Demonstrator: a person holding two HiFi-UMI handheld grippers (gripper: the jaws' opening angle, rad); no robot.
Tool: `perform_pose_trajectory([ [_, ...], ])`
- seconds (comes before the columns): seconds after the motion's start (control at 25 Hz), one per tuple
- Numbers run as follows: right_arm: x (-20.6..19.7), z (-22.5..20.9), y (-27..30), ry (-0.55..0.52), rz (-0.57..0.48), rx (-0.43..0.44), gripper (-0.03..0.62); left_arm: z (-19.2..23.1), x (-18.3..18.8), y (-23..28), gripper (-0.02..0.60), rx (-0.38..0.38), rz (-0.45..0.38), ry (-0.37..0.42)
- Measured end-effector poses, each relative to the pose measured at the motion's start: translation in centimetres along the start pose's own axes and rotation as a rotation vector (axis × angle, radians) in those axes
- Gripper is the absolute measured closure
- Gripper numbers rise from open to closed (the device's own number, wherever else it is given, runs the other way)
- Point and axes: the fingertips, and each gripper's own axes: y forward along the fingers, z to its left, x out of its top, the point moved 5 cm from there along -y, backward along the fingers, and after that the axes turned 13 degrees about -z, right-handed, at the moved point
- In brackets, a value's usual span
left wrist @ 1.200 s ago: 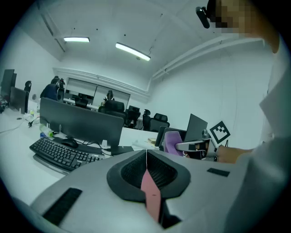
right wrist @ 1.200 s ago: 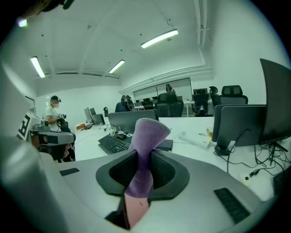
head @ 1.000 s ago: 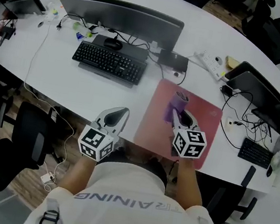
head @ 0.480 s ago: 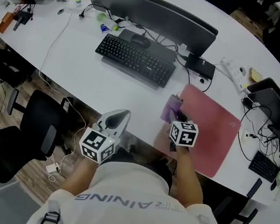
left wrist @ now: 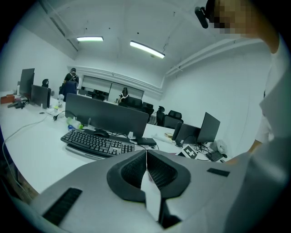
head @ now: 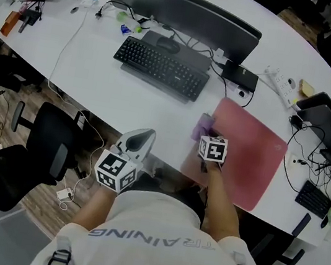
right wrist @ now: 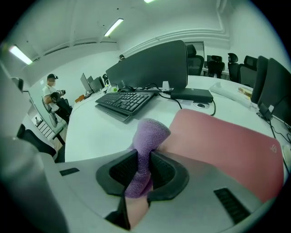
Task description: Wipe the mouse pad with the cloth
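One purple cloth (right wrist: 148,134) sits clamped in the right gripper's (right wrist: 143,158) jaws at the pink mouse pad's (head: 253,151) left edge. Only the right gripper view shows that grip; from the head view the marker cube (head: 213,149) covers it. The left gripper (left wrist: 146,157) is closed on nothing, near the white desk's (head: 99,80) front edge.

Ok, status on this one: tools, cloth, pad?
Right tool shut on purple cloth, at left edge of pink mouse pad. Left tool shut, empty. Nothing lying on the pad.
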Motion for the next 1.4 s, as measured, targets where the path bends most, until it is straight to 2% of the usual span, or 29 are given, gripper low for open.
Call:
perform_pose_trajectory([
  [0.32, -0.4, -2.2, -0.9, 0.031, 0.018, 0.017, 0.502, -4.0, 0.1, 2.2, 0.549, -0.016, 0.001, 0.01],
  [0.64, -2.0, -6.3, -3.7, 0.063, 0.025, 0.023, 0.502, -8.5, -0.3, 4.5, 0.549, -0.03, 0.001, 0.016],
  [1.0, -3.8, -11.2, -7.6, 0.066, 0.031, -0.007, 0.502, -14.5, -0.5, 7.2, 0.549, -0.085, -0.013, 0.026],
  [1.4, -5.7, -17.2, -12.9, 0.048, 0.053, -0.083, 0.502, -20.2, -1.5, 9.3, 0.549, -0.14, -0.027, 0.018],
])
